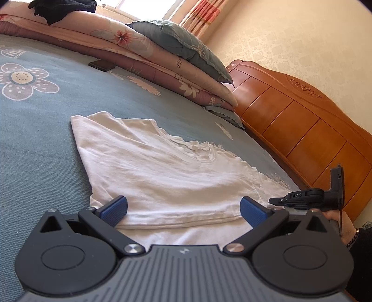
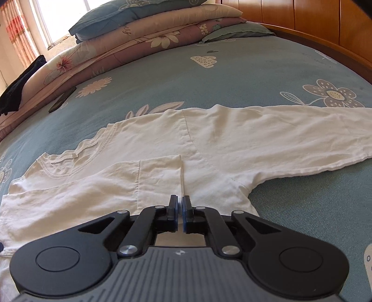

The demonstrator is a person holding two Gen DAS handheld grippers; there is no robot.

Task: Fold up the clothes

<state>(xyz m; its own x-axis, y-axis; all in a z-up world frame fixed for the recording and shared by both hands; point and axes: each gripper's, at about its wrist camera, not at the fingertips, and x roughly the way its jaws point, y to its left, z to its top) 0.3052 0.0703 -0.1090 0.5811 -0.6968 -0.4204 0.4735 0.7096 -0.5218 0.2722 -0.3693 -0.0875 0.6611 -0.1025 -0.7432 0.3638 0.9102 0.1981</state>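
Starting at the far left, from the left wrist view: seeing a dark garment [image 1: 62, 9] draped on top of stacked quilts [image 1: 144, 53], and a black phone [image 1: 101, 64] lying on the blue flowered bedsheet [image 1: 34, 139] just beside the quilts' edge.

Moving to the middle: finding the white shirt [image 1: 162, 167] lying spread flat on the bedsheet, with its folded hem nearest the camera. Holding the left gripper [image 1: 183, 209] wide open here, blue pads [image 1: 116, 209] well apart, straddling the hem and clamping nothing.

Moving right: passing the orange wooden headboard [image 1: 290, 116], then meeting the right gripper [image 1: 273, 200] seen side-on at the shirt's right edge, with a hand [image 1: 337, 220] behind it wearing a bead bracelet and a dark cuff.

Switching to the right wrist view, again left to right: looking over the shirt's neckline at the left, a folded-in flap of cloth [image 2: 160, 176] in the centre, and a long sleeve [image 2: 302, 132] stretching out flat to the right. Keeping the right gripper's jaws closed together, tips sitting right at the flap's raised edge; not being able to tell whether any cloth is pinched between the pads.
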